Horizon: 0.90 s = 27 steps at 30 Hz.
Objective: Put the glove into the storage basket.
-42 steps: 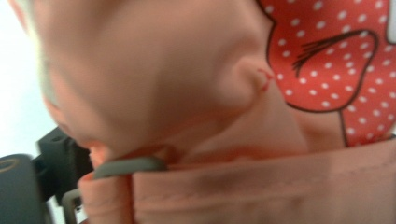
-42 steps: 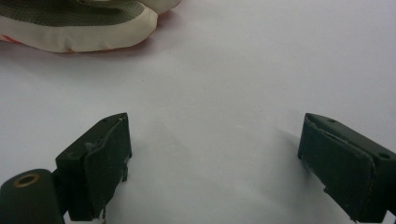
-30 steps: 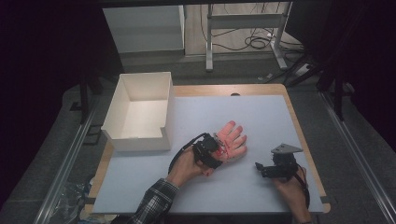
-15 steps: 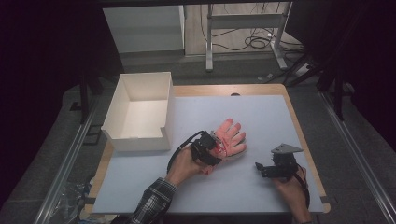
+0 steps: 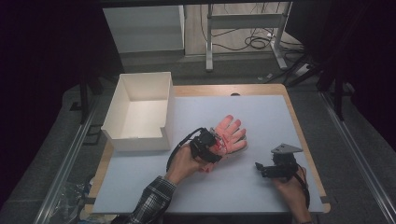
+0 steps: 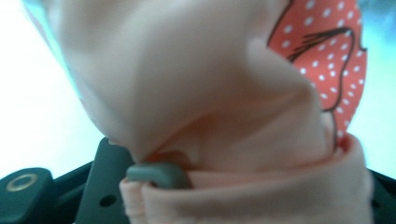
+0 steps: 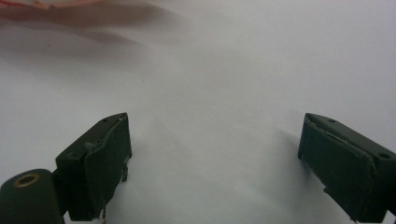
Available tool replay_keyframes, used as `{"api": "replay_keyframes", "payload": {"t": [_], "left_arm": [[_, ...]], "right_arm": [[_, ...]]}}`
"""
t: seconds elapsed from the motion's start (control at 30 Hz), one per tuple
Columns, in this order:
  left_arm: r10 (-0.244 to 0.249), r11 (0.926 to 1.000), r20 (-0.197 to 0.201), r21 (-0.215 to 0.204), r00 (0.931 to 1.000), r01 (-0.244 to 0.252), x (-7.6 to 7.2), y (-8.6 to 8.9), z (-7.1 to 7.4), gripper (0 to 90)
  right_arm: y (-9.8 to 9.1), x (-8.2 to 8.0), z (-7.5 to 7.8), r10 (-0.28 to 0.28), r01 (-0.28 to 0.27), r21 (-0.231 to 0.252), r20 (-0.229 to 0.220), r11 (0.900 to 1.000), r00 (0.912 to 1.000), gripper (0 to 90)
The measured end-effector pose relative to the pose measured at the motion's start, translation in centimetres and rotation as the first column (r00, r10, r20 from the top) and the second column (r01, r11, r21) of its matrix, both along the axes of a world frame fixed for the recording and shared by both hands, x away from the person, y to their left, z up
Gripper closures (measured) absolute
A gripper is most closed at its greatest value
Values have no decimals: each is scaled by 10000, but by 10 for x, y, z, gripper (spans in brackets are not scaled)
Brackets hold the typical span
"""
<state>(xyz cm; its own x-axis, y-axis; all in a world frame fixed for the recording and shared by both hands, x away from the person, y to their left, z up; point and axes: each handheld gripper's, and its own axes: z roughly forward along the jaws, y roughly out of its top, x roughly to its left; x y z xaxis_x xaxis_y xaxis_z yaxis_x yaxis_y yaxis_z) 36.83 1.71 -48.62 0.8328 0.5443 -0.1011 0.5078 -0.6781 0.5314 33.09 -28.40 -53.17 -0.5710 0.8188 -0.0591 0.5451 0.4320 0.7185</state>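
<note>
We note a white tabletop with a wood border, standing in a dim room with cables on the floor behind it. Near its middle lies a pink glove, palm flat, its digits pointing away from the person. The left gripper sits at the glove's cuff end; in the left gripper view we see pale pink cloth bunched over one grey finger, so the fingers are clenched on the cuff, having just finished closing, though the close blur hides the second finger from us. The right gripper rests on the tabletop well to the right of the glove, its fingers spread wide over bare surface. A white open box stands at the tabletop's left edge, apart from the glove.
</note>
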Motion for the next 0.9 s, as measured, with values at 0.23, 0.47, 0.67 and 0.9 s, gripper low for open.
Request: {"api": "replay_keyframes", "payload": {"t": [0.23, 0.47, 0.67, 0.9], "left_arm": [[177, 9998, 61, 8, 9998, -177, 1, 3, 8, 491], [367, 9993, 147, -59, 9992, -366, 5, 9, 18, 488], [612, 9980, 221, -164, 9979, -609, 11, 14, 30, 486], [815, 9965, 252, -178, 9964, -811, 20, 17, 46, 486]], "right_arm": [[0, 0, 0, -7, 7, 5, 1, 10000, 10000, 99], [0, 0, 0, -13, 13, 2, -11, 10000, 10000, 99], [0, 0, 0, -12, 12, -8, -17, 10000, 10000, 99], [0, 0, 0, -12, 12, 3, -3, 10000, 10000, 99]]}}
